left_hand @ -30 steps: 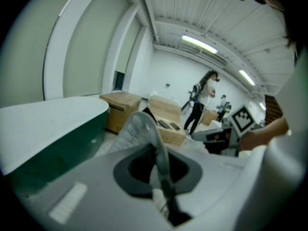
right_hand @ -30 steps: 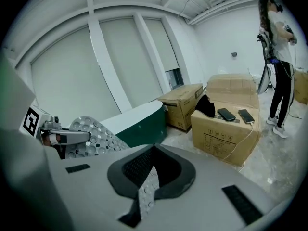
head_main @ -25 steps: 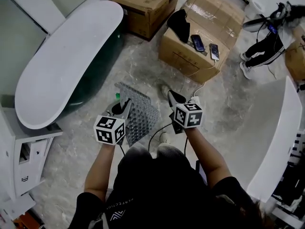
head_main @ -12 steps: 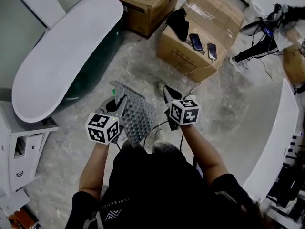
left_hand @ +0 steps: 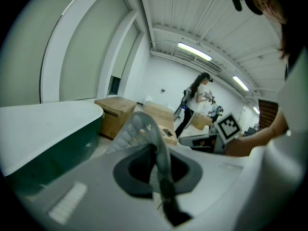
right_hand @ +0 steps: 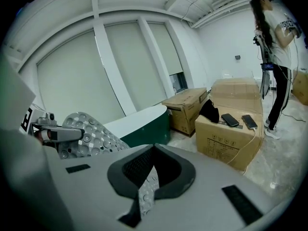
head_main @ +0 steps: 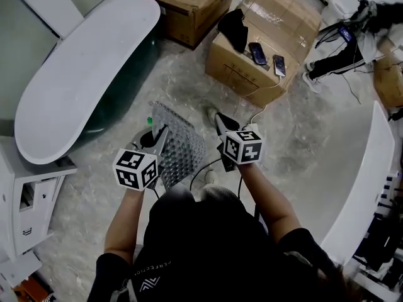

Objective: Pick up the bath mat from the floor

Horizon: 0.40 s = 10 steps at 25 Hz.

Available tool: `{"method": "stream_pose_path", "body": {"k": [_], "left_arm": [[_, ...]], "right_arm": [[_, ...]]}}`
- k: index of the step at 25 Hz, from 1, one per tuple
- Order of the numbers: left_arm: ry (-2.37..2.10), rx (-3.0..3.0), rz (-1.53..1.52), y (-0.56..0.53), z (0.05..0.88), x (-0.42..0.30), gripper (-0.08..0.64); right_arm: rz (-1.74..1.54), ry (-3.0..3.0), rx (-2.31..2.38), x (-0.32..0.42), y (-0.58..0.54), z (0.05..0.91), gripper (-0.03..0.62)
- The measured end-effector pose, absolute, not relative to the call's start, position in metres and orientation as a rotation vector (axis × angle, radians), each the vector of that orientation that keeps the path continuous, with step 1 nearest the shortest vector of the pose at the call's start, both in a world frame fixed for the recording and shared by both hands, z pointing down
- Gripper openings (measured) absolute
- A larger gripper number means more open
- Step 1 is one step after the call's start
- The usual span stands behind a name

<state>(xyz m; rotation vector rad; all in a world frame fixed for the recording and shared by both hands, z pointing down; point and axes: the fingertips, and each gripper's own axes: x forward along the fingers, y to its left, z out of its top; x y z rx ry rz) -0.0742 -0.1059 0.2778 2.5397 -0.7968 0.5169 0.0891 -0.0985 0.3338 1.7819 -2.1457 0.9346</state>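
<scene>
Bath mat [head_main: 182, 146], held aloft, long axis diagonal

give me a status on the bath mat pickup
Left gripper shut on bath mat, right gripper shut on it too. Mat off the floor, hanging between them. Bathtub and boxes stand clear.

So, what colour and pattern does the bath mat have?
The bath mat is grey, dotted all over with small round bumps; clearest in the right gripper view.

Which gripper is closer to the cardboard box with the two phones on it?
Right. The right gripper is just below that cardboard box in the head view; the left gripper is farther left, across the bath mat both clamp.
</scene>
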Motion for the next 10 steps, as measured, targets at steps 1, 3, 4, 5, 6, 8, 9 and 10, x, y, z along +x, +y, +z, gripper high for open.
{"method": "stream_pose_path", "body": {"k": [1,3,4,5,6,8,9,10], "left_arm": [[-0.796,2.539,0.522,-0.1061,0.2784,-0.0748,0.018],[-0.793,2.536,0.53,-0.1069,0.2794,-0.0757,0.018],[-0.793,2.534,0.533,-0.1074,0.2797,-0.0759,0.018],[-0.792,2.533,0.536,-0.1077,0.2802,-0.0758,0.018],[-0.792,2.531,0.538,-0.1078,0.2809,-0.0756,0.018],[-0.791,2.529,0.542,-0.1077,0.2825,-0.0749,0.018],[-0.791,2.528,0.543,-0.1077,0.2834,-0.0745,0.018],[-0.79,2.528,0.545,-0.1076,0.2842,-0.0741,0.018]], "right_arm": [[0.937,-2.144,1.782,0.0888,-0.0983,0.3345,-0.002],[0.943,-2.141,1.781,0.0883,-0.0988,0.3356,-0.002],[0.944,-2.14,1.779,0.0883,-0.0992,0.336,-0.002],[0.944,-2.14,1.776,0.0885,-0.0996,0.3364,-0.003],[0.944,-2.14,1.774,0.0887,-0.0999,0.3369,-0.002],[0.941,-2.14,1.771,0.089,-0.1003,0.3382,-0.002],[0.939,-2.14,1.769,0.0891,-0.1005,0.339,-0.003],[0.937,-2.14,1.767,0.0892,-0.1007,0.3398,-0.002]]}}
